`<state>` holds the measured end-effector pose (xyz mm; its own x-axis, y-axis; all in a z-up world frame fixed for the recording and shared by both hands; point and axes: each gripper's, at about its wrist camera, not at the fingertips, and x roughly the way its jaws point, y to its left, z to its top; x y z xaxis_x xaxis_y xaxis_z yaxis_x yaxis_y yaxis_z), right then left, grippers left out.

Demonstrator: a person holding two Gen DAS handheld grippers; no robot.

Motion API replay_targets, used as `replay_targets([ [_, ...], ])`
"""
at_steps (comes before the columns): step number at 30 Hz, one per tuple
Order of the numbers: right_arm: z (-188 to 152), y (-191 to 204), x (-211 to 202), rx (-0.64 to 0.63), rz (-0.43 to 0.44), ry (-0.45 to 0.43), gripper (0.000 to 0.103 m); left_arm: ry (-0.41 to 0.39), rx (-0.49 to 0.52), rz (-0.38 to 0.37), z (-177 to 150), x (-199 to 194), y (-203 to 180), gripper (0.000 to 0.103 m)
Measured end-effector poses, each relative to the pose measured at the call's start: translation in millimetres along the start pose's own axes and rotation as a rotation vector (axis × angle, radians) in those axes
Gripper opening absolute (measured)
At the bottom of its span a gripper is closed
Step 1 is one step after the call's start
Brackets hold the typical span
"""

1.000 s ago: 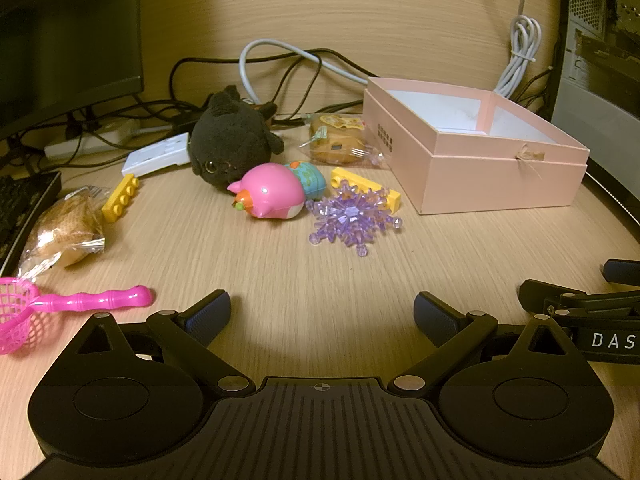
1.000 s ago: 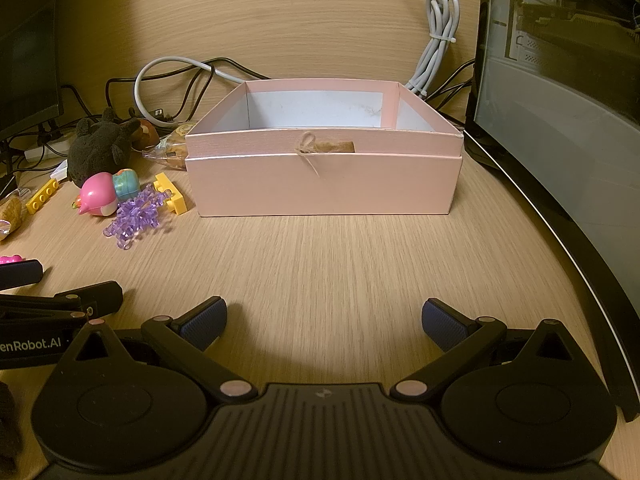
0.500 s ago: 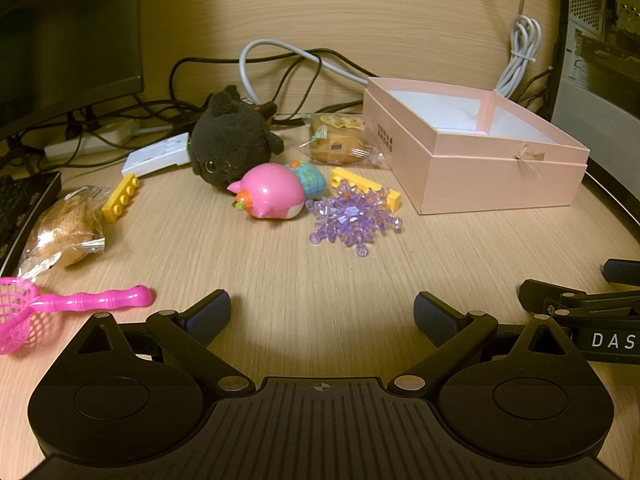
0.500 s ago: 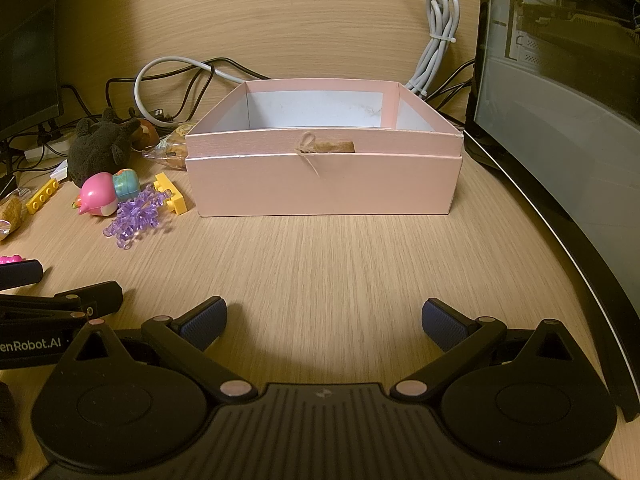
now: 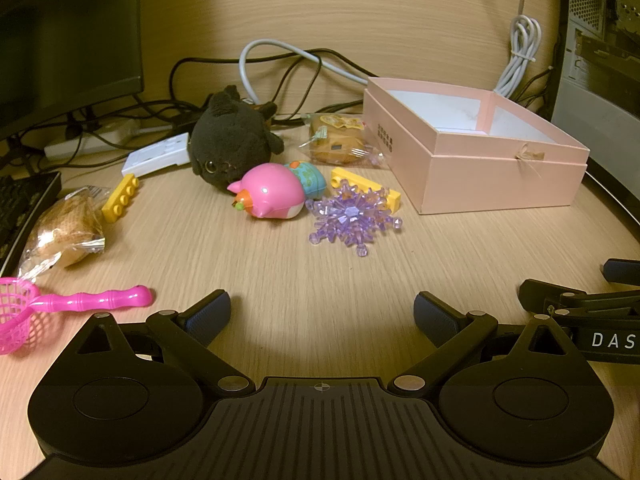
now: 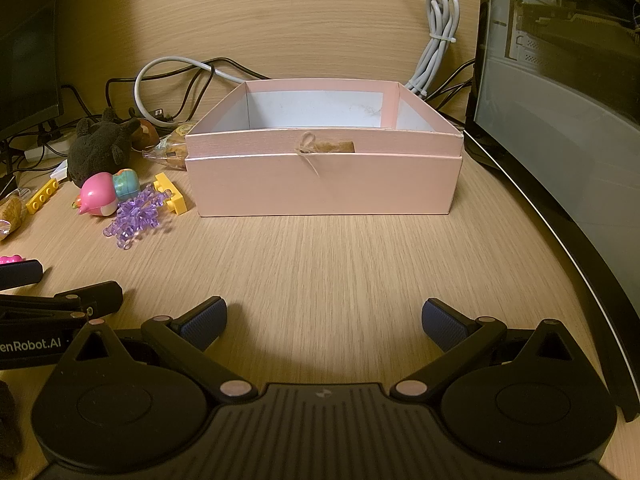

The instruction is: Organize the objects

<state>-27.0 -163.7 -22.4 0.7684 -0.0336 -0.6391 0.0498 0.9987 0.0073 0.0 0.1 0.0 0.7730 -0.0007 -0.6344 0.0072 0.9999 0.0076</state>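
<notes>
Both sets of fingers wide apart, empty. Best: reach left gripper (image 5: 322, 312) far to purple snowflake (image 5: 354, 218), pinch flat, carry right into pink box (image 5: 504, 178).

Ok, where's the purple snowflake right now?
In the left wrist view the snowflake lies flat on the desk, centre frame, just right of the pink bird, overlapping a yellow brick, left of the pink box.
</notes>
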Motion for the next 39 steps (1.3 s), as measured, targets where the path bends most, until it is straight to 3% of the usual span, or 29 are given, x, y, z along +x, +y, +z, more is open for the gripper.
replay_targets([
  [25, 3, -4, -3, -0.011, 0.016, 0.028, 0.103, -0.002, -0.012, 0.008, 1, 0, -1, 0.100],
  [30, 8, -4, -1, -0.031, 0.033, 0.086, 0.103, -0.003, -0.110, -0.052, 4, -13, 23, 0.094],
  [32, 7, -3, -2, -0.023, 0.023, 0.092, 0.103, -0.013, -0.139, -0.021, 17, -24, 42, 0.091],
  [35, 9, -1, -2, -0.010, 0.010, 0.108, 0.103, -0.059, -0.207, 0.127, 46, -43, 88, 0.091],
  [37, 9, -1, -1, -0.013, 0.010, 0.115, 0.103, -0.019, -0.248, 0.217, 66, -39, 130, 0.090],
  [39, 10, -1, -1, -0.014, 0.011, 0.117, 0.103, 0.050, -0.287, 0.252, 76, -25, 158, 0.090],
])
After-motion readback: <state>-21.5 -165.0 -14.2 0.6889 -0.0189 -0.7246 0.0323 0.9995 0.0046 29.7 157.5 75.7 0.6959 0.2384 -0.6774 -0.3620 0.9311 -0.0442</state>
